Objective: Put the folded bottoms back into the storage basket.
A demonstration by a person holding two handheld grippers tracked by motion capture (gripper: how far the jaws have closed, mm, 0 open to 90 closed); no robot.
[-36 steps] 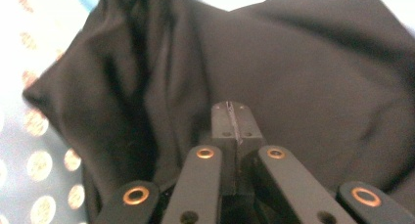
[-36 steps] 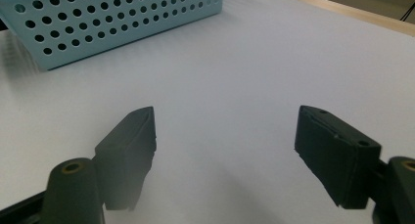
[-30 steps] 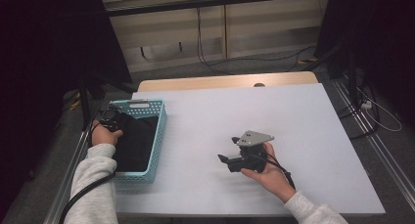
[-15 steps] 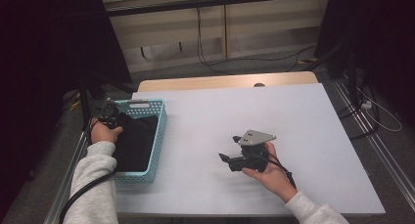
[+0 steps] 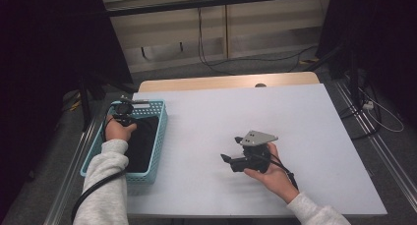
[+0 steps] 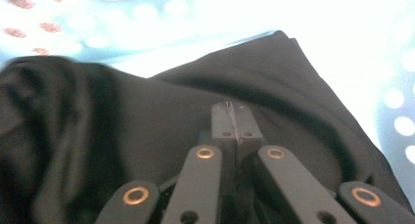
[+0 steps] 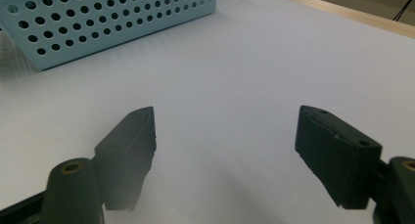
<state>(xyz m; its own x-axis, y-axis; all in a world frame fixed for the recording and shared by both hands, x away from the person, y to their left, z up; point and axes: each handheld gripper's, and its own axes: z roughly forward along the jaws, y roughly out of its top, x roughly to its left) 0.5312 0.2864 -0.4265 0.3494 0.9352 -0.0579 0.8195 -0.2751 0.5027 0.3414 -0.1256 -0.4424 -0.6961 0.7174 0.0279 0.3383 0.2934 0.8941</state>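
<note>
- A light blue basket sits at the tabletop's left edge, with black cloth lying inside.
- The left tongs, pressed shut, rest against the cloth within the basket.
- The right tongs gape wide over bare tabletop, lower centre.

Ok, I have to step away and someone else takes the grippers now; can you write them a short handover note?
Left gripper: jaws shut, down inside the light blue basket at the table's left edge, tips against the black cloth. Whether a fold is pinched cannot be told.
Right gripper: open, nothing between the jaws, resting low over the white table to the right of the basket.
Done: nothing is out yet; the cloth lies bunched in the basket.
Left: probably to get hold of the cloth and lift it out onto the table, with the right gripper free to help.
</note>
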